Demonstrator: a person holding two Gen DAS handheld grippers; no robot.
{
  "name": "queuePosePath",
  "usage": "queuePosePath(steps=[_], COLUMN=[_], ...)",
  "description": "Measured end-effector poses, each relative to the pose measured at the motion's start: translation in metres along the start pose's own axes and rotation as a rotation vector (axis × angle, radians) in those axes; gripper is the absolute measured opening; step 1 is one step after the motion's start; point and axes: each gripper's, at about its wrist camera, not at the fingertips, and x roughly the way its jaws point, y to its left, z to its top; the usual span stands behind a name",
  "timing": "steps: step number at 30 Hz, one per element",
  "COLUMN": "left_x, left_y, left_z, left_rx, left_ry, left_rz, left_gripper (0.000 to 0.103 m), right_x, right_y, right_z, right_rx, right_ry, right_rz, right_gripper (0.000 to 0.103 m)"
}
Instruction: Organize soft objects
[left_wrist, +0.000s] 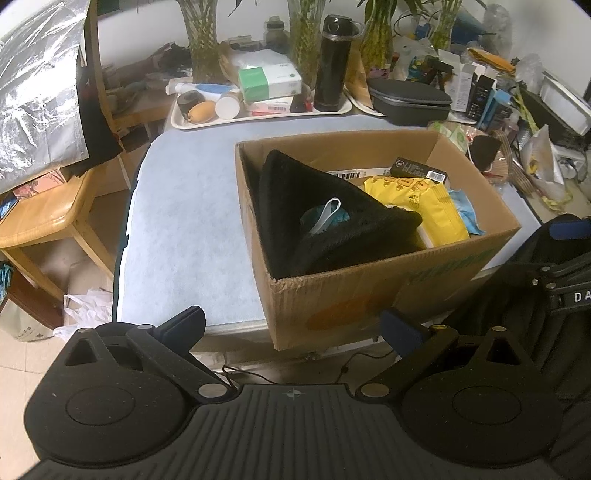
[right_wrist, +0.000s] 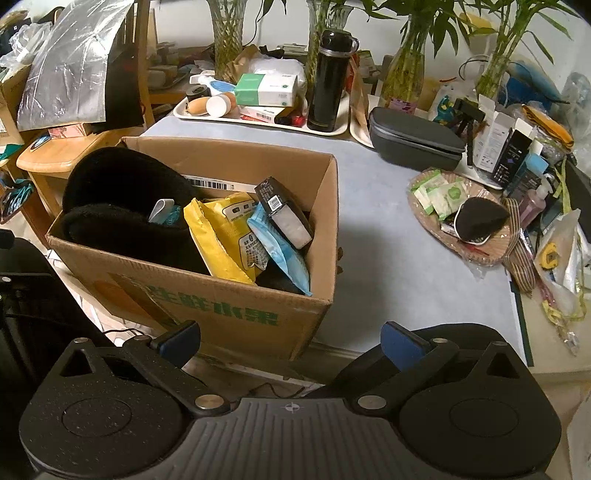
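We've got a pale blue table against a white wall, a wooden chair beside it, beige tile floor underneath.

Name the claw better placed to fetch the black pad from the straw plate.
Right. The black pad lies right of the box, on the right claw's side; both claws are open and empty.
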Motion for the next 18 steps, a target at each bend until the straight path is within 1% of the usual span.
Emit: queuePosePath(steps=[18], left_x=[-0.0029], left_y=[0.0038], left_z=[0.0046], left_rx=[-0.007], left_ry=[-0.009], left_rz=[0.006], left_gripper=[0.103], right_x=[-0.0026], right_y=[-0.0043], right_z=[0.0023], right_rx=[0.007], right_ry=[-0.004], right_rz=[-0.003], right_gripper=[0.103])
